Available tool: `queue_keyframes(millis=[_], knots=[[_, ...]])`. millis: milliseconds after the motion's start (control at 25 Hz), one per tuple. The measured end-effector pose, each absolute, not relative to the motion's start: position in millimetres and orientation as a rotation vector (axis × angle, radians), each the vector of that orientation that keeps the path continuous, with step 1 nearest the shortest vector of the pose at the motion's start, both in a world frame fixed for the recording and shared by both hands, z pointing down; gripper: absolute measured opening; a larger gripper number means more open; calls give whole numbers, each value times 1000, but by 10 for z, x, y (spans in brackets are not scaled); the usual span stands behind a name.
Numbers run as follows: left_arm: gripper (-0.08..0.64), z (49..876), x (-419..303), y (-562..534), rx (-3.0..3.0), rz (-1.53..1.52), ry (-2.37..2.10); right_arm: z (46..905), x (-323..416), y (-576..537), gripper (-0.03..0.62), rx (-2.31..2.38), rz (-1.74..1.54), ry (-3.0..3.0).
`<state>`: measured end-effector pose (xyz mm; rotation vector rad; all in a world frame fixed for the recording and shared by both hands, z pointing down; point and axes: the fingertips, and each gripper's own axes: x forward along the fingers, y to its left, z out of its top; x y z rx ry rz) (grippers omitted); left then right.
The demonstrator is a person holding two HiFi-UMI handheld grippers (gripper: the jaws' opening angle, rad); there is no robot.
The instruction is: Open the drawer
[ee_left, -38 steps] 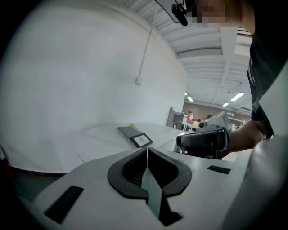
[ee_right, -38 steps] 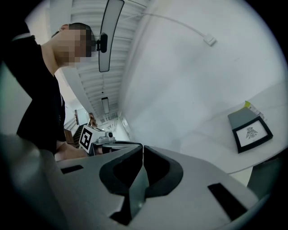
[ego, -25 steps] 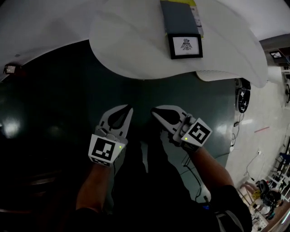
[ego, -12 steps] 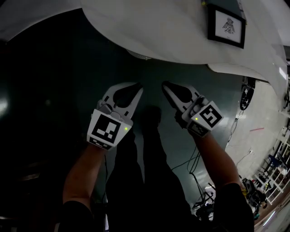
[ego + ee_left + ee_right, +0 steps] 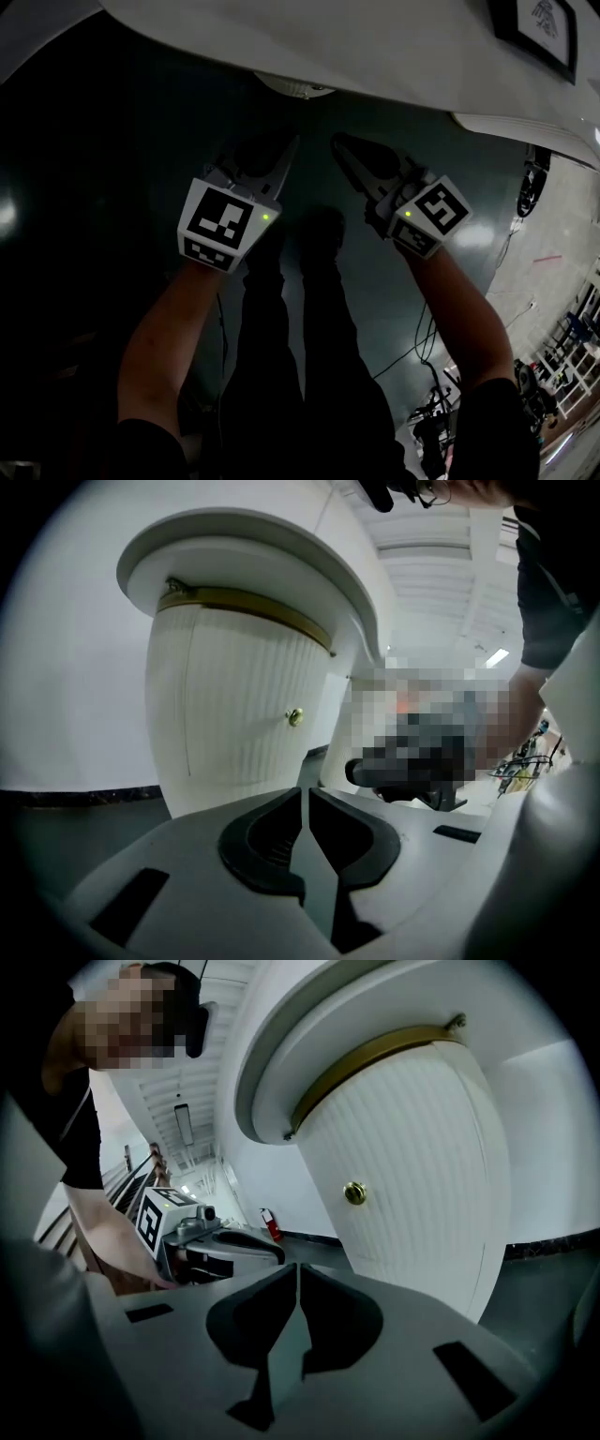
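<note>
Drawer (image 5: 234,705) sits ahead of both my grippers: ribbed white curved front under gold trim (image 5: 375,1058). Brass knob (image 5: 354,1192) is apart from jaw tips, no contact. My left gripper (image 5: 305,794): jaws pressed together, nothing between. My right gripper (image 5: 297,1269): same, tips meeting, empty. Both held side by side over dark floor (image 5: 94,187).

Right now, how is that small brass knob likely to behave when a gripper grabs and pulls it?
The brass knob looks rigid, so it should not flex. It is small, round and shiny, so a grip may slip off. The ribbed cabinet front behind it is curved, so it likely needs a straight pull.
</note>
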<state>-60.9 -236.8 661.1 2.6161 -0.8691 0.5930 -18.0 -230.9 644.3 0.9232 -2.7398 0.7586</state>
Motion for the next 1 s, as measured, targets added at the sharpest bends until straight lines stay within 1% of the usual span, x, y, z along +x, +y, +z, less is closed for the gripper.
queue_keyframes(millis=[120, 440, 560, 720, 880, 1000], knots=[[20, 6870, -549, -2494, 2643, 636, -852, 6643, -140, -2385, 17, 926, 745, -2745], [40, 7620, -540, -2862, 2641, 709, -847, 7533, -32, -2746, 17, 880, 598, -2597], [66, 7958, -553, -2933, 2636, 734, -834, 7865, -100, -2873, 17, 876, 545, -2547], [89, 8171, -519, -2911, 2592, 782, -812, 7991, -200, -2990, 17, 866, 522, -2521], [94, 8378, -311, -3077, 2597, 859, -794, 8193, -64, -3231, 17, 870, 470, -2466], [95, 8405, -406, -3233, 2566, 810, -835, 8331, -151, -3307, 18, 810, 392, -2412]])
